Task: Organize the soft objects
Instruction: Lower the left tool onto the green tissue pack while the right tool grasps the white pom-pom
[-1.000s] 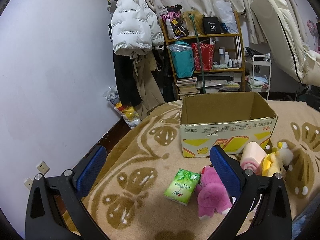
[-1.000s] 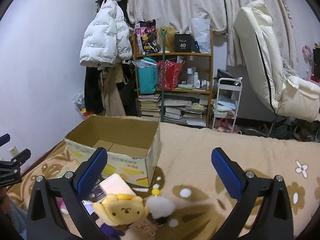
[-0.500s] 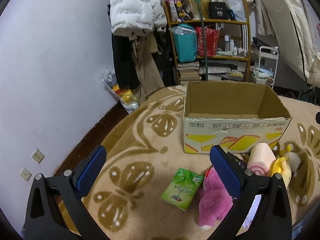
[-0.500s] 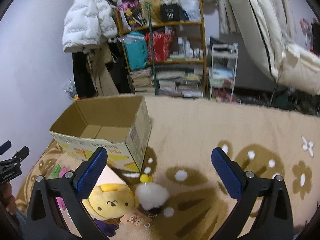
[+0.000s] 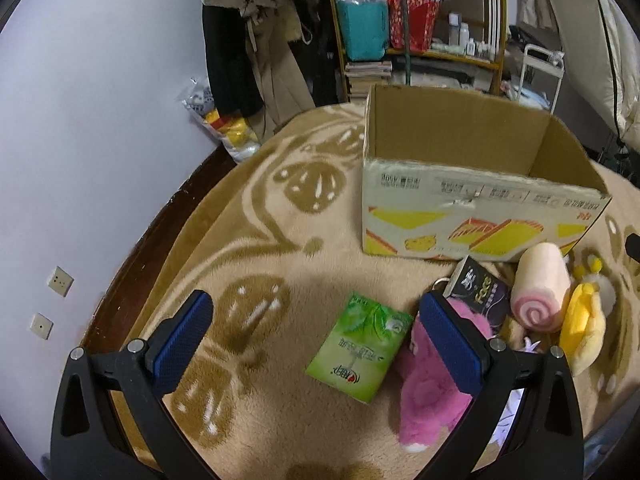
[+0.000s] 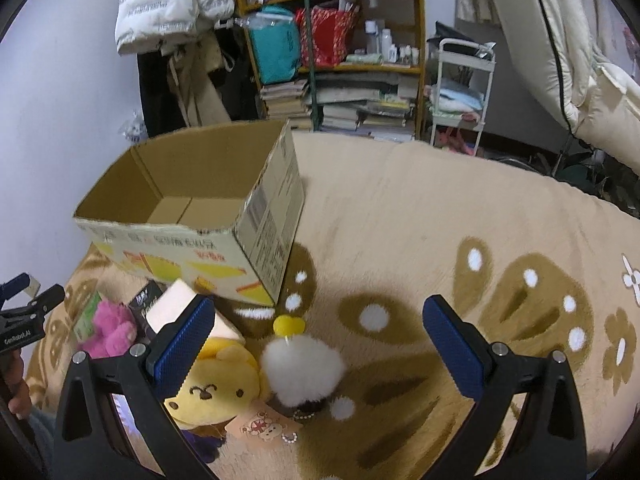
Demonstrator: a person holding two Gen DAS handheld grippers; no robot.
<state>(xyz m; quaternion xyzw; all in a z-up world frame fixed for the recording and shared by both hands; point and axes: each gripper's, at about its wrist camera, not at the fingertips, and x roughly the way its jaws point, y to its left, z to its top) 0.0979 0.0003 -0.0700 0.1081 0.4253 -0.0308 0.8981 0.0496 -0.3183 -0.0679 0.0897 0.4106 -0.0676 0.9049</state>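
Observation:
An open, empty cardboard box (image 5: 476, 216) stands on a beige patterned blanket (image 5: 280, 272); it also shows in the right wrist view (image 6: 192, 236). In front of it lie a green tissue pack (image 5: 360, 354), a pink plush (image 5: 436, 392), a black packet (image 5: 478, 294), a pink roll cushion (image 5: 540, 294) and a yellow plush (image 5: 580, 328). The right wrist view shows the yellow plush (image 6: 216, 392) and a white pompom (image 6: 300, 368) close below. My left gripper (image 5: 320, 348) is open above the tissue pack. My right gripper (image 6: 320, 344) is open above the pompom.
A cluttered shelf (image 6: 340, 52), hanging coats (image 5: 248, 40) and a white cart (image 6: 460, 92) stand behind the bed. The wall (image 5: 80, 140) is on the left. A folded white mattress (image 6: 560, 40) leans at the right. The blanket spreads wide at the right (image 6: 480, 220).
Both grippers have tilted downward and come closer to the items in front of the box. Both stay open. No item has moved.

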